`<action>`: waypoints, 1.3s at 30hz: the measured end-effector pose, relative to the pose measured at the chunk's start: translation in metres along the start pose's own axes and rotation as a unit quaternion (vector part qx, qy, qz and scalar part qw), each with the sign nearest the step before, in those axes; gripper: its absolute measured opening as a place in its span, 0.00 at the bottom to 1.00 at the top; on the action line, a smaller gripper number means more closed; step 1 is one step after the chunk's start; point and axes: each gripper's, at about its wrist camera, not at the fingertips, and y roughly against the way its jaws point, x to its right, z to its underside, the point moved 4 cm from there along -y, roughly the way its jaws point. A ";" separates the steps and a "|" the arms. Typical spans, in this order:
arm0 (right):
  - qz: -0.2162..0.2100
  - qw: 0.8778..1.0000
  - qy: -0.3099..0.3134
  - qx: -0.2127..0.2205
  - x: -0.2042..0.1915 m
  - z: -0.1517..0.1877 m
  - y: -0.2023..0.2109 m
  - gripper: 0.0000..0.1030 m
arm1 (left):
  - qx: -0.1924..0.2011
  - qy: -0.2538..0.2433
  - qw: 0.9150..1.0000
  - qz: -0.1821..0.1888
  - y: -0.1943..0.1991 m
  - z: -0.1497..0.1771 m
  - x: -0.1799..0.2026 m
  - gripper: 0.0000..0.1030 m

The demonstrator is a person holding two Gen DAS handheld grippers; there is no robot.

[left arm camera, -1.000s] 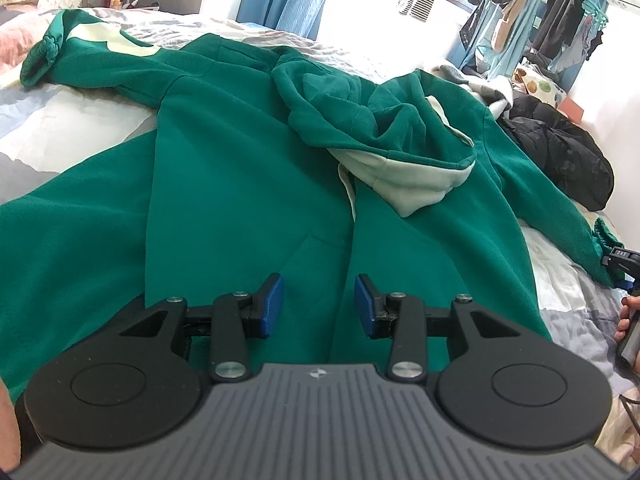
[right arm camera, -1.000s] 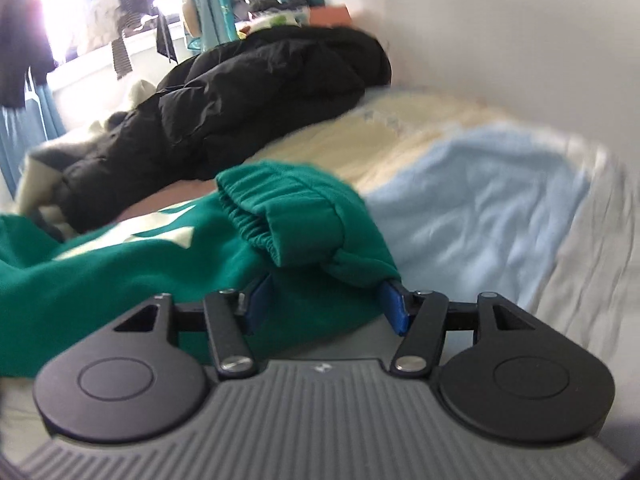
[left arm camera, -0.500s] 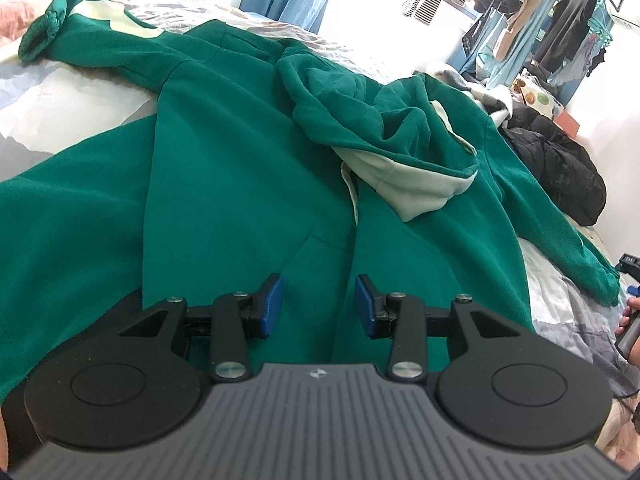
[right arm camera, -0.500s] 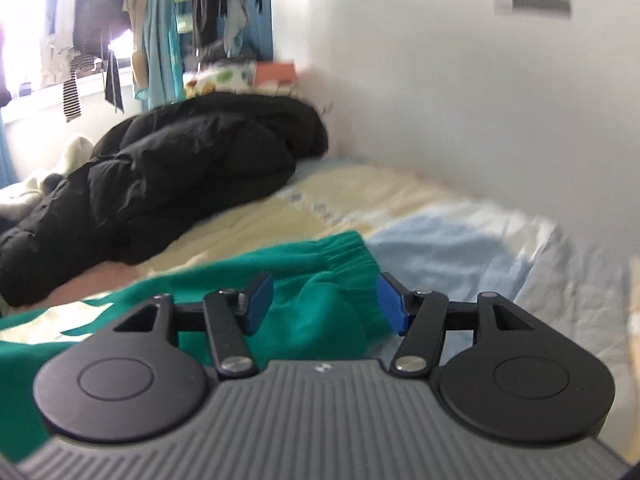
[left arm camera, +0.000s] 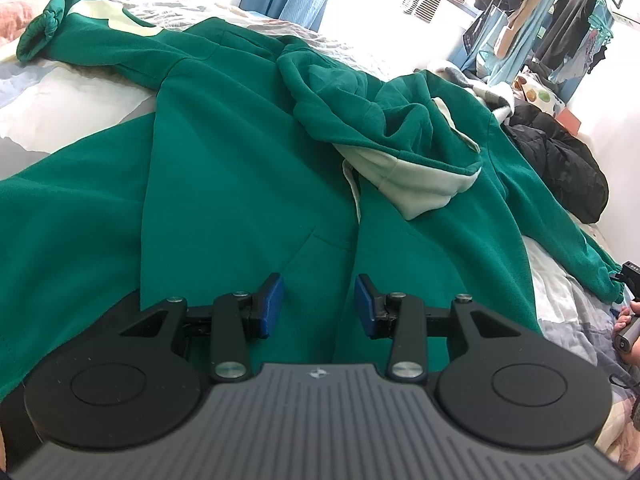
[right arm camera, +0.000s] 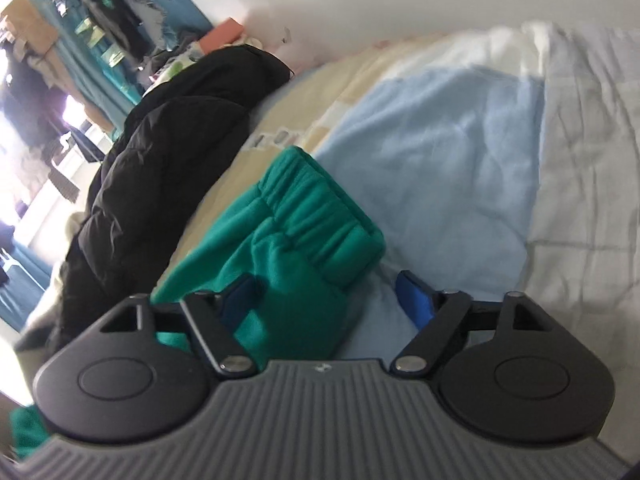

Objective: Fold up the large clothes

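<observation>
A large green hoodie [left arm camera: 240,184] lies spread face up on the bed, its hood [left arm camera: 384,128] with a pale lining bunched on the chest. My left gripper [left arm camera: 319,306] hovers open over the lower front near the pocket, with nothing between its blue pads. One sleeve stretches to the far left and ends in a cuff [left arm camera: 38,36]. The other sleeve runs right to a cuff [right arm camera: 320,216]. My right gripper [right arm camera: 324,284] is rolled sideways and open around that sleeve end. Cloth covers its left pad, and its right pad [right arm camera: 414,298] stands clear.
A black puffer jacket [right arm camera: 160,160] is heaped against the white wall at the bed's far right. The patchwork quilt [right arm camera: 460,152] lies beyond the cuff. Blue curtains and hung clothes [left arm camera: 560,20] fill the window side. A person's fingers [left arm camera: 624,316] show at the right edge.
The right gripper has rolled sideways and shifted over the bed. The cuff, raised between its fingers a second ago, now lies lower against the left finger. The left gripper has hardly moved.
</observation>
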 end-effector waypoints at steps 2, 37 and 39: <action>0.002 1.000 0.016 0.001 -0.006 -0.001 0.001 0.39 | 0.000 0.001 1.000 -0.001 0.000 0.000 0.000 0.43; -0.037 0.981 0.190 0.009 -0.122 0.070 0.206 0.78 | 0.022 0.007 1.000 -0.014 0.054 -0.027 -0.026 0.44; -0.074 0.979 0.190 -0.017 -0.134 0.089 0.237 0.78 | 0.027 0.015 0.999 -0.016 0.066 -0.029 -0.034 0.44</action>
